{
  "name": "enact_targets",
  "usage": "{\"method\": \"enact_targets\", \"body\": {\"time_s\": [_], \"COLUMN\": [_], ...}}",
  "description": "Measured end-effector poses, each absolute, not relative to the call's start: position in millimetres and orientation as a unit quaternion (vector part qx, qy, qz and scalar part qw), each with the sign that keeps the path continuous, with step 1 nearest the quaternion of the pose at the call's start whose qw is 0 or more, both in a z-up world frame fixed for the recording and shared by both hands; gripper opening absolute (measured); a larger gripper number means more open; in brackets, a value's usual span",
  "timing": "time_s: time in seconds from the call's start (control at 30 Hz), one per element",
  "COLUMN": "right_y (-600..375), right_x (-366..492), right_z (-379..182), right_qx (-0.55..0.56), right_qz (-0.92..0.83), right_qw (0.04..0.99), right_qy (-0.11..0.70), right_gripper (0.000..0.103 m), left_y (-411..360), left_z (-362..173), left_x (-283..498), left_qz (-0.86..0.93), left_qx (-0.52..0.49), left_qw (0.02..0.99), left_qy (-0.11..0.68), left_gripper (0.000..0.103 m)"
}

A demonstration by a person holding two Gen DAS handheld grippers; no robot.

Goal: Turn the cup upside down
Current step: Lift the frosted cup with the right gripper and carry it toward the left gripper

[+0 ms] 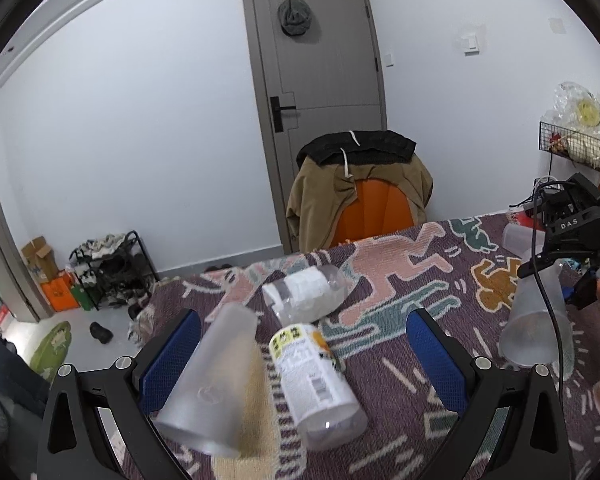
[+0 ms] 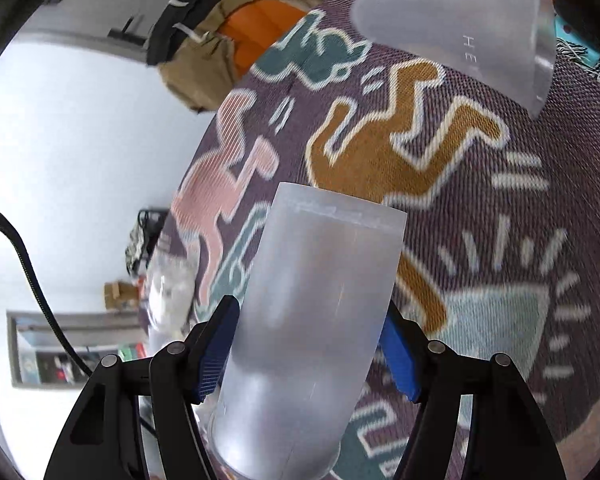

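Observation:
My right gripper (image 2: 306, 354) is shut on a frosted plastic cup (image 2: 308, 320), its blue pads pressing both sides; the cup's base points away from me and its rim is near the camera, above the patterned cloth. In the left wrist view that gripper (image 1: 580, 276) holds the same cup (image 1: 536, 320) tilted, wide rim down, just over the table at the right. My left gripper (image 1: 304, 348) is open. A second frosted cup (image 1: 212, 376) lies on its side by its left finger (image 1: 172, 356), untouched. A third frosted cup (image 2: 460, 36) lies on the cloth at the far side.
Two clear plastic bottles with white labels lie on the cloth, one (image 1: 316, 384) between my left fingers, one (image 1: 306, 294) beyond. A chair draped with clothes (image 1: 360, 188) stands behind the table. Clutter and a wire rack (image 1: 572, 148) sit at the right edge.

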State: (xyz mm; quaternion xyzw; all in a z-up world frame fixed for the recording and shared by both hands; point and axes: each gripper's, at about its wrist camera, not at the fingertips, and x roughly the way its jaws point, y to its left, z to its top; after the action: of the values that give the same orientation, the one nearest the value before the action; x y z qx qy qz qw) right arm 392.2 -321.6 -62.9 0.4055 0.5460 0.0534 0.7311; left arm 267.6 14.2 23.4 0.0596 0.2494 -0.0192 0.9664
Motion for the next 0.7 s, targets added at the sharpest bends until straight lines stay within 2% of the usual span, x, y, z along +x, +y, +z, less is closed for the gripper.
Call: {"method": "enact_targets", "body": {"time_s": [0.7], "right_y": [-223], "right_x": [283], "right_z": [-37], "right_qx": [0.249], "right_qz": [0.143], "right_qw": [0.740], "right_qy": [0.609], "right_gripper": [0.069], "left_y": [68], "left_z": [2], "left_x": [146], "left_qz": [0.031], "left_qx": [0.015], "left_qw": [0.972], "left_qy": [0.231], "left_gripper": [0.103]}}
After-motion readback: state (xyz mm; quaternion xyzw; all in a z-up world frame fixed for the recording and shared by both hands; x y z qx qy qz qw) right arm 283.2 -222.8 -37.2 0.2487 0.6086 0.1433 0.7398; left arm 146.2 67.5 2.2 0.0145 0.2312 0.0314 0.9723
